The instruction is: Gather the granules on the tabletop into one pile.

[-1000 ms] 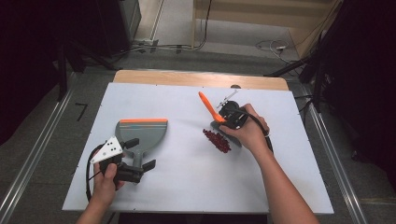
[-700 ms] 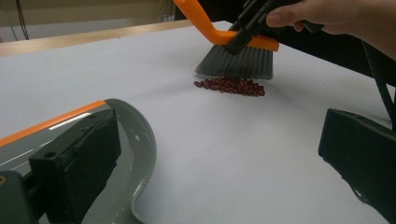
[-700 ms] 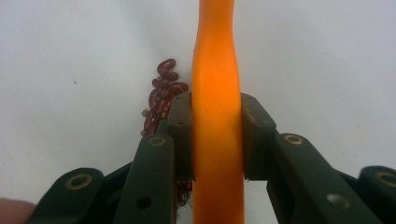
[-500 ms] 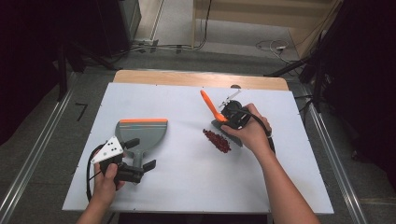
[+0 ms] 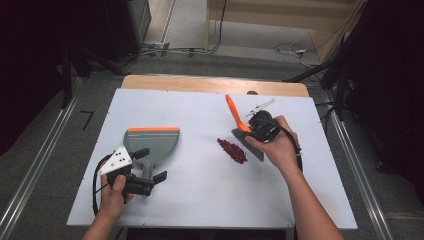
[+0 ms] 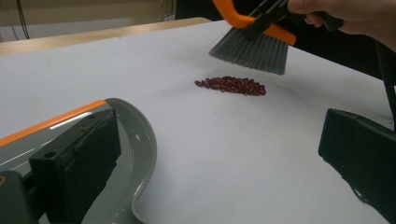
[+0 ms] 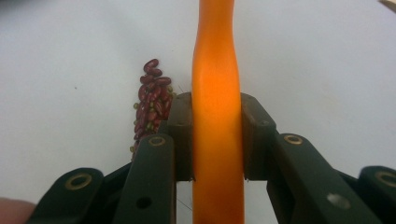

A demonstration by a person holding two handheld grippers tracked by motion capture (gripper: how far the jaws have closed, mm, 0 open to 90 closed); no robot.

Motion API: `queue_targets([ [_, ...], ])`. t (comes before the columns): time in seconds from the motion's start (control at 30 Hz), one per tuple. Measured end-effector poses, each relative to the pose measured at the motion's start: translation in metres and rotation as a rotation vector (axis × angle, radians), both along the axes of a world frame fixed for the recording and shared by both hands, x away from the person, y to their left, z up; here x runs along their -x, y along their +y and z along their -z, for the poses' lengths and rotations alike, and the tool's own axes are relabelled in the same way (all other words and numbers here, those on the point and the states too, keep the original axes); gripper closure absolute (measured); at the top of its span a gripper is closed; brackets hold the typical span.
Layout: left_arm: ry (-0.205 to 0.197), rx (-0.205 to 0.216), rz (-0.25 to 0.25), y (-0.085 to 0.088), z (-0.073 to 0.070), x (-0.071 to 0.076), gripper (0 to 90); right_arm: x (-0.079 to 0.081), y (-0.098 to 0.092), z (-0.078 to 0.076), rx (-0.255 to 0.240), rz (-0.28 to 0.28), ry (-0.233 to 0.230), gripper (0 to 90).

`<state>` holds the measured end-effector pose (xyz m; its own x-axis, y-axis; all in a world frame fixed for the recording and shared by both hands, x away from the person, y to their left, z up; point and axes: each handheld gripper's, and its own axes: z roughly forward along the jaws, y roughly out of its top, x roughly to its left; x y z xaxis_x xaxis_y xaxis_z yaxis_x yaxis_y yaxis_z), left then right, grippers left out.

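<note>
Brush point(image 5: 240, 126) in R tool point(image 7: 216, 140) just beside beans point(image 5: 232, 150) (dustpan point(image 5: 151, 144) well apart, open table point(image 5: 200, 200) between)

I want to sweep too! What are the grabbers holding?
The right gripper clamps the brush by its orange handle. The left gripper is open, holding nothing.

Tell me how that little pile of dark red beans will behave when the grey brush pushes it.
The pile of dark red beans is loose, separate pieces, so it will likely spread rather than slide as one lump. The beans look smooth and rounded on the flat white table, so some may roll ahead or sideways. The soft grey bristles of the orange-handled brush could let a few slip through.
</note>
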<state>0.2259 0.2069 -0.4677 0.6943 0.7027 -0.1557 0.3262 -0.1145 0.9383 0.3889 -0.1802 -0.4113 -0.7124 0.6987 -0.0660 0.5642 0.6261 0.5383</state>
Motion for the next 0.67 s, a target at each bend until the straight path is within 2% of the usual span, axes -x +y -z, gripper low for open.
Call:
queue_targets([
  [0.17, -0.008, -0.004, -0.008, 0.001, -0.001, 0.001, 0.0, 0.018, -0.034, -0.005, -0.127, 0.061, 0.004, 68.8],
  [0.33, -0.014, 0.004, -0.024, 0.004, -0.003, 0.001, 0.0, 0.039, -0.065, 0.003, -0.240, 0.078, 0.022, 68.8],
  [0.5, -0.019, 0.023, -0.037, 0.009, -0.004, 0.002, 0.0, 0.061, -0.095, 0.015, -0.301, 0.114, 0.030, 68.8],
  [0.6, -0.027, 0.025, -0.040, 0.010, -0.005, 0.002, 0.0, 0.069, -0.113, 0.017, -0.336, 0.156, 0.041, 68.8],
  [0.67, -0.025, 0.024, -0.040, 0.010, -0.005, 0.002, 0.0, 0.070, -0.120, 0.019, -0.352, 0.163, 0.045, 68.8],
])
